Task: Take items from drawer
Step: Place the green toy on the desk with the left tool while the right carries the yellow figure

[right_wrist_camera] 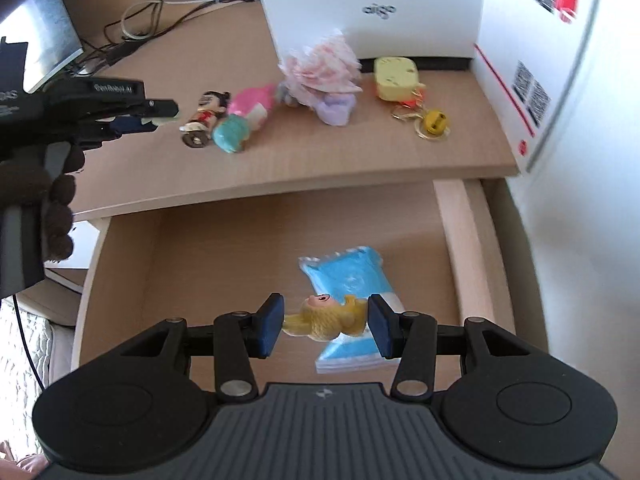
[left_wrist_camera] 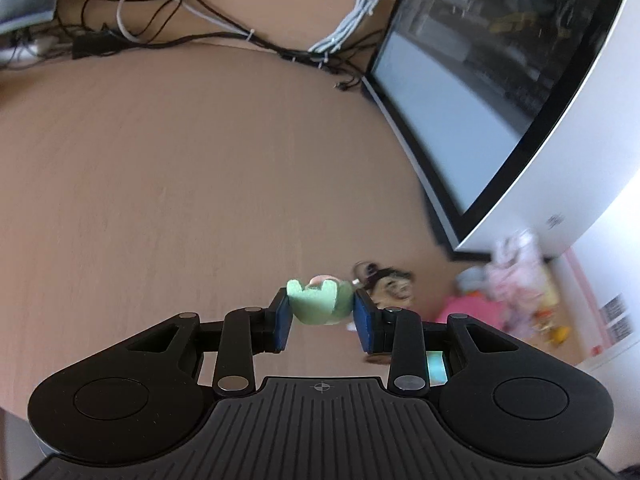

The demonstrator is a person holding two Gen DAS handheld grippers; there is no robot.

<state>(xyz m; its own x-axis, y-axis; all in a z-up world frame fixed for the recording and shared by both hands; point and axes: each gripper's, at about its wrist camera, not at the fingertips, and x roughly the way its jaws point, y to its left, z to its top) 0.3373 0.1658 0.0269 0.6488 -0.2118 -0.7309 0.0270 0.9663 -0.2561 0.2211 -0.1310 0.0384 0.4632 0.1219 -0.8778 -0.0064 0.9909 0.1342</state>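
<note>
Two grippers, both loaded. Left gripper (left_wrist_camera: 321,316) has its blue pads closed on a small pale-green toy (left_wrist_camera: 319,300), held above the wooden bench (left_wrist_camera: 180,184); a small brown-haired figurine (left_wrist_camera: 390,286) lies on the bench just beyond the right pad. Right gripper (right_wrist_camera: 326,326) has its pads closed on a yellow-haired doll (right_wrist_camera: 326,318), held lying sideways over the open drawer (right_wrist_camera: 224,264). Blue packet (right_wrist_camera: 346,280) lies flat on the drawer floor, directly below the doll. On the bench above the drawer: a mermaid-like toy in pink and teal (right_wrist_camera: 244,120), a frilly pink-and-lilac doll (right_wrist_camera: 324,80), a yellow block toy (right_wrist_camera: 396,74), a yellow keyring charm (right_wrist_camera: 434,122). White box (right_wrist_camera: 368,4) stands behind them. Gloved hand (right_wrist_camera: 48,200) grips the left gripper's handle at the right view's left edge. Black-framed monitor (left_wrist_camera: 480,80) and tangled cables (left_wrist_camera: 200,36) sit at the bench's far side.
</note>
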